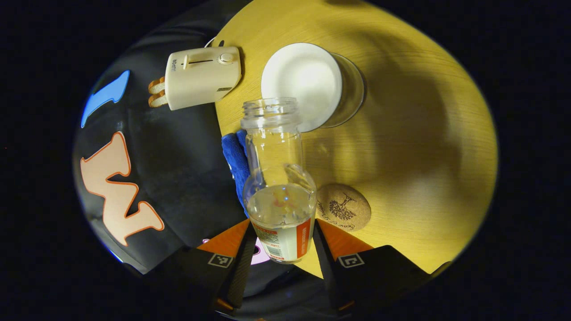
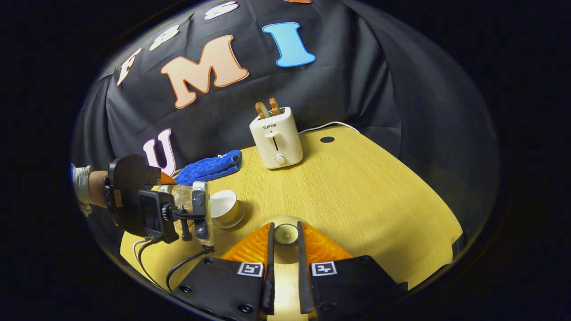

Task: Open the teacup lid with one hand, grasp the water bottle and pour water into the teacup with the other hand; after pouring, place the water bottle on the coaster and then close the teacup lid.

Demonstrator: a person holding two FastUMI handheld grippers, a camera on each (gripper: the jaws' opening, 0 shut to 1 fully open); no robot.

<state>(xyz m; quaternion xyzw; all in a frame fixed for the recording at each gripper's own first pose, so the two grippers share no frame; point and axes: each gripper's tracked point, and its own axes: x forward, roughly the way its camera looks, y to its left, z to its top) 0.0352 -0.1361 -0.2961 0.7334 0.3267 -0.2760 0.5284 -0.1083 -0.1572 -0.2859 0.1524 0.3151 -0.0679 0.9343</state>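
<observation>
- Teacup [image 1: 312, 87] stands on the round yellow wooden table [image 1: 424, 147] with its lid off; in the left gripper view its white inside shows no water that I can make out, and its glassy outer wall shows on the side away from the toaster.
- Water bottle [image 1: 279, 187], clear and uncapped, sits between both fingers of the left gripper [image 1: 281, 249], which press on its labelled lower part; the bottle is tipped, its open mouth next to the teacup's rim, and some water lies pooled in its lower half.
- Its label is white and orange-red with small print too fine to read.
- Cork coaster [image 1: 343, 207] lies on the table just beside the bottle and near the teacup, printed with a dark tree design; the wording under it is not legible.
- Teacup lid [image 2: 285, 232] is held by its knob between the narrowly set fingers of the right gripper [image 2: 285, 243], off to the side of the teacup.
- In the right gripper view a person's hand [image 2: 87, 185] carries the left gripper beside the teacup.
- Cream toaster [image 2: 276, 136] with two slices of bread stands near the table's back edge and carries a brand word on its front.
- Blue cloth [image 2: 209, 167] lies folded beside it, near the black booth wall [image 2: 379, 89].
</observation>
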